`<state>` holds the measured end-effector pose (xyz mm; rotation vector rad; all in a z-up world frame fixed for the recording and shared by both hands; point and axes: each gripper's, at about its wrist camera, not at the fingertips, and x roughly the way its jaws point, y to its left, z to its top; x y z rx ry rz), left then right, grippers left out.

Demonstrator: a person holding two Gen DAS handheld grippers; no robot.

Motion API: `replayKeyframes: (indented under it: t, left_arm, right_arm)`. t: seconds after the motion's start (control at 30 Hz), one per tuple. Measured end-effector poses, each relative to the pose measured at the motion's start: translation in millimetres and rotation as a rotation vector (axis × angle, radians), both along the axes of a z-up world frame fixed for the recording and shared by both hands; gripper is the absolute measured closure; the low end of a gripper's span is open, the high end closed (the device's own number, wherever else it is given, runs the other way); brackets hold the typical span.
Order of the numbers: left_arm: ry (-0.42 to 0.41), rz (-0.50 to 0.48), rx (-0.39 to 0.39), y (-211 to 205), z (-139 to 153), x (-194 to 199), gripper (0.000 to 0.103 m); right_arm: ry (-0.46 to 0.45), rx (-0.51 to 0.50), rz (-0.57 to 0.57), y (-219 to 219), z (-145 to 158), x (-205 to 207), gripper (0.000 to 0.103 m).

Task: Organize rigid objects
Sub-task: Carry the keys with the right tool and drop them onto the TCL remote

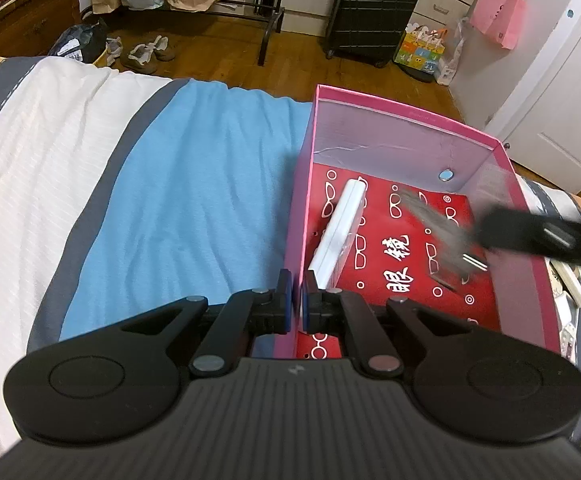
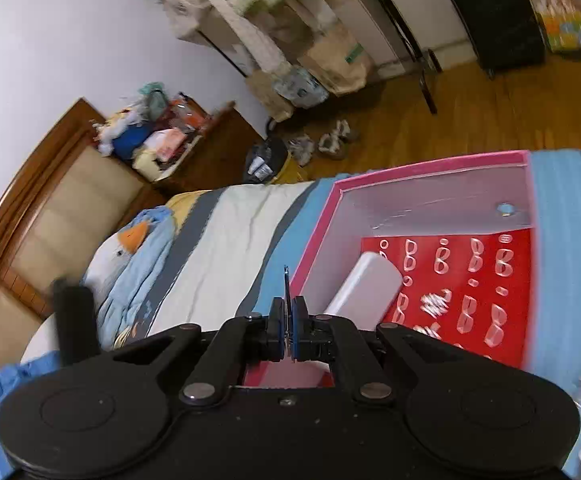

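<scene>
A pink box (image 1: 305, 200) with a red glasses-print floor lies on the bed. A white case (image 1: 338, 232) leans against its left wall; it also shows in the right wrist view (image 2: 364, 290). My left gripper (image 1: 296, 300) is shut on the box's left wall near its front corner. My right gripper (image 2: 289, 320) is shut on a thin flat item (image 2: 286, 284), seen edge-on; in the left wrist view the right gripper (image 1: 474, 260) is a blur over the box's right half, with the grey flat item (image 1: 430, 216).
The bed has a blue, white and grey striped cover (image 1: 194, 184). A penguin plush (image 2: 130, 256) lies near the headboard. White objects (image 1: 568, 284) lie on the bed right of the box. Shoes (image 1: 146, 54), a suitcase (image 1: 370, 8) and bags stand on the floor beyond.
</scene>
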<state>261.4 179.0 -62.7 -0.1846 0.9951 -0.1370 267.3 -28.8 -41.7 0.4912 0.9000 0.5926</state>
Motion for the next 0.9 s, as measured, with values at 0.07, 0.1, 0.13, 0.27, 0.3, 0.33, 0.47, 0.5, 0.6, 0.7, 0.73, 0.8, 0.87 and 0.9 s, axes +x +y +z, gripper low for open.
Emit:
replayKeyframes:
  t: [0.07, 0.1, 0.13, 0.27, 0.3, 0.33, 0.47, 0.5, 0.6, 0.7, 0.73, 0.8, 0.87, 0.9]
  left_arm:
    - [-0.001, -0.001, -0.005, 1, 0, 0, 0.099]
    - [-0.002, -0.003, -0.007, 1, -1, 0, 0.099]
    - [-0.003, -0.004, -0.008, 2, -1, 0, 0.099]
    - [-0.002, -0.005, -0.009, 2, -1, 1, 0.099]
    - [0.001, -0.003, -0.009, 2, -2, 2, 0.099]
    - [0.001, -0.001, -0.008, 2, -3, 2, 0.099]
    - [0.003, 0.000, -0.017, 3, -3, 3, 0.099]
    - [0.003, -0.001, -0.014, 2, -3, 4, 0.099]
    - [0.000, -0.004, -0.008, 0, -3, 3, 0.099]
    - [0.002, -0.001, -0.015, 2, -2, 3, 0.099]
    - [0.001, -0.002, -0.016, 2, -3, 3, 0.099]
    - [0.000, -0.002, -0.017, 2, -3, 3, 0.099]
    - [-0.002, -0.004, -0.015, 2, -2, 2, 0.099]
    - [-0.002, -0.003, -0.014, 1, -2, 2, 0.099]
  right_arm:
    - [0.036, 0.011, -0.022, 10, -15, 21, 0.098]
    - [0.049, 0.010, -0.025, 15, -21, 30, 0.098]
    - [0.062, 0.000, -0.031, 20, -28, 39, 0.098]
    - [0.127, -0.053, -0.038, 35, -56, 53, 0.097]
    - [0.137, -0.072, -0.042, 39, -63, 55, 0.096]
    - [0.137, -0.076, -0.047, 40, -68, 56, 0.095]
    - [0.120, -0.116, -0.050, 46, -71, 67, 0.094]
    - [0.107, -0.138, -0.053, 48, -71, 69, 0.094]
    - [0.114, -0.147, -0.047, 53, -73, 78, 0.095]
    - [0.083, -0.197, -0.034, 57, -68, 73, 0.095]
    - [0.081, -0.204, -0.025, 57, -67, 70, 0.095]
    - [0.077, -0.233, -0.006, 57, -63, 61, 0.095]
    - [0.079, -0.293, 0.012, 56, -62, 56, 0.095]
    - [0.089, -0.314, 0.011, 55, -63, 53, 0.095]
